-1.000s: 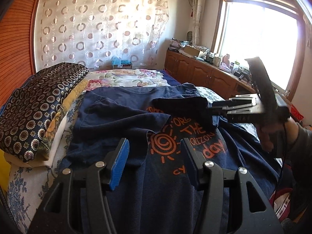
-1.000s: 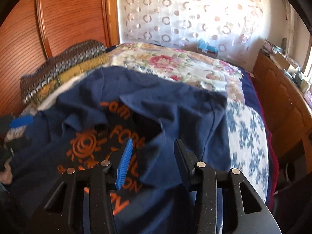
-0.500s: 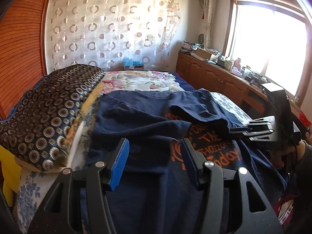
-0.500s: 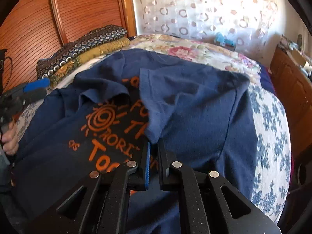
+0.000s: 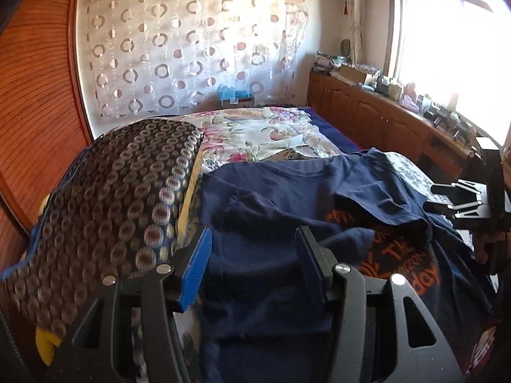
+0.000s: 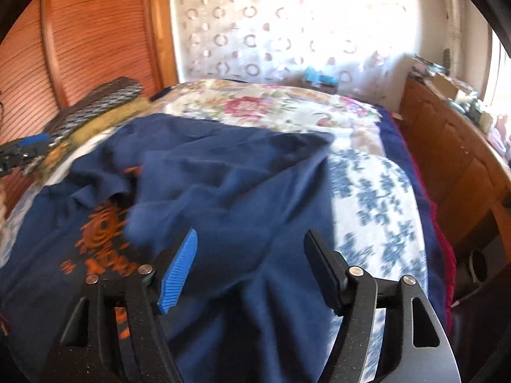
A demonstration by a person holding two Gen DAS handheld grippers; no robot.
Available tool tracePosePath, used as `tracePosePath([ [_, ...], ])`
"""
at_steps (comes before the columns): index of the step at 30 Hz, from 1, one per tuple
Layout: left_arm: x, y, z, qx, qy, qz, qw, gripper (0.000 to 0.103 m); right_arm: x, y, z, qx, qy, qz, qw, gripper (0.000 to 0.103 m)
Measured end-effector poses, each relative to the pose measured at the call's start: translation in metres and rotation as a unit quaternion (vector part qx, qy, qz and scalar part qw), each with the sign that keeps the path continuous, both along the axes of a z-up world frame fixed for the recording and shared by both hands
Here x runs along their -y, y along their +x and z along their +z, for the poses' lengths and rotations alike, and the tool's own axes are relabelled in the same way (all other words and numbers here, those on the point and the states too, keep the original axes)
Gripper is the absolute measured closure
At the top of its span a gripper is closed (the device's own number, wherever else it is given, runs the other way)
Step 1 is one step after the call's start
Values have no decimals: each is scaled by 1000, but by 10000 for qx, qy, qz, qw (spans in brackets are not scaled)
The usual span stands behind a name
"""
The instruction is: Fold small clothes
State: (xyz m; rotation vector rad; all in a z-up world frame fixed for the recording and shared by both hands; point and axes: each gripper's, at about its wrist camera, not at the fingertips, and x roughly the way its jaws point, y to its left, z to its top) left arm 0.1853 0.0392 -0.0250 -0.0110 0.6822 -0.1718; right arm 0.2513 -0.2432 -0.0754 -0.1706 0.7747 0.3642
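One navy T-shirt (image 5: 274, 210) with orange print, spread rumpled across the near half of the bed (image 6: 377, 198), right side flap folded over the print.

Left wrist view only: window, and right gripper (image 5: 447, 196) from the side at the bed's right edge, fingers apart, clear of cloth. One open cardboard box (image 5: 353, 71) on the sideboard (image 5: 377, 118); contents not discernible.

Right wrist view only: blue-and-white quilt panel along the bed's right edge; left gripper's blue pad at the far left edge of the bed.

Both views: one stack of folded bedding (image 5: 105, 198) at the bed's left edge; one ring-patterned curtain (image 5: 191, 51).

Left gripper (image 5: 252, 265): half open, nothing pinched, shirt below.

Right gripper in own view (image 6: 249, 266): jaws opening, wide, nothing gripped, shirt fabric beneath.
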Motion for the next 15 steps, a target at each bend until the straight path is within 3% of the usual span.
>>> tracePosePath([
  [6,12,41,-6,-282,174,-193,9993,49,8,47,-8,-80,-210,-90,9997,30],
  [15,20,97,-36,-818,441,106,9956,49,10,91,-21,-146,-236,-21,9996,30],
])
